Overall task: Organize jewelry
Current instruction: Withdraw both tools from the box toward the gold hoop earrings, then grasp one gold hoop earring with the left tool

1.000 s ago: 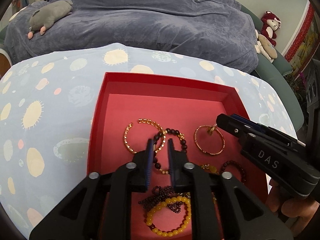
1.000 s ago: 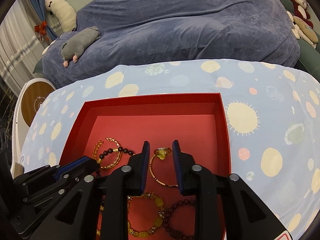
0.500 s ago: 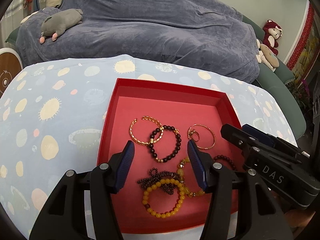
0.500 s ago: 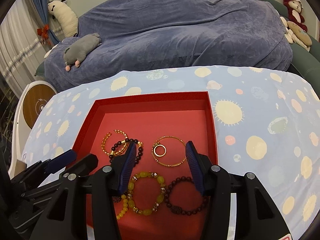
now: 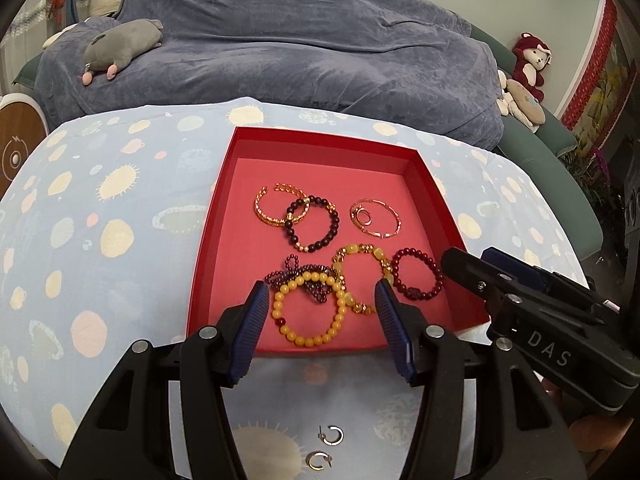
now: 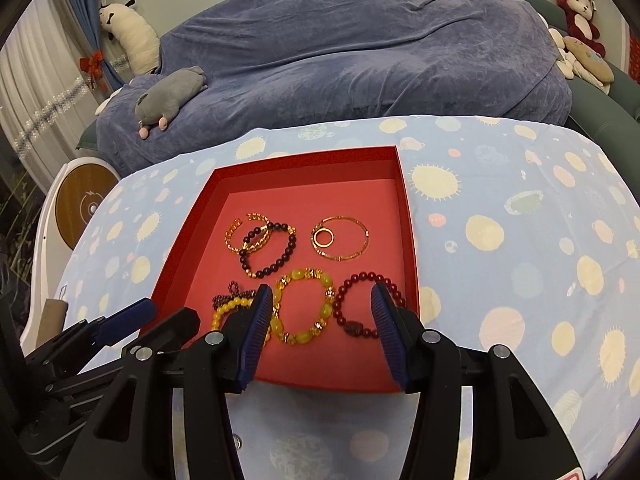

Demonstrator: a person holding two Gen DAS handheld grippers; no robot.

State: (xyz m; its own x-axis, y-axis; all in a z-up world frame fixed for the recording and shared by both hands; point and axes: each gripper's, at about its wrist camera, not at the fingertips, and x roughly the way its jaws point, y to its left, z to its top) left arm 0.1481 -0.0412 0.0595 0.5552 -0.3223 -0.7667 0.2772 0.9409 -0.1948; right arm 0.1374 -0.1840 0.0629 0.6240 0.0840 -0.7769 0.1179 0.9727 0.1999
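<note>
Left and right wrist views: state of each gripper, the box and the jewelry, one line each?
Left gripper: open, empty.
Right gripper: open, empty.
Red box: lidless, holding bracelets.
Gold ring: lying inside the gold bangle.
Two hoop earrings: on tablecloth, outside box.

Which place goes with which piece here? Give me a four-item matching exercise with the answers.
Things:
1. small gold ring
2. two hoop earrings
3. yellow bead bracelet
4. dark red bead bracelet

Places:
A. on the tablecloth, outside the red box
B. box's near right corner
C. inside a thin gold bangle
D. lying over a dark purple beaded piece

Pairs: 1-C, 2-A, 3-D, 4-B
</note>
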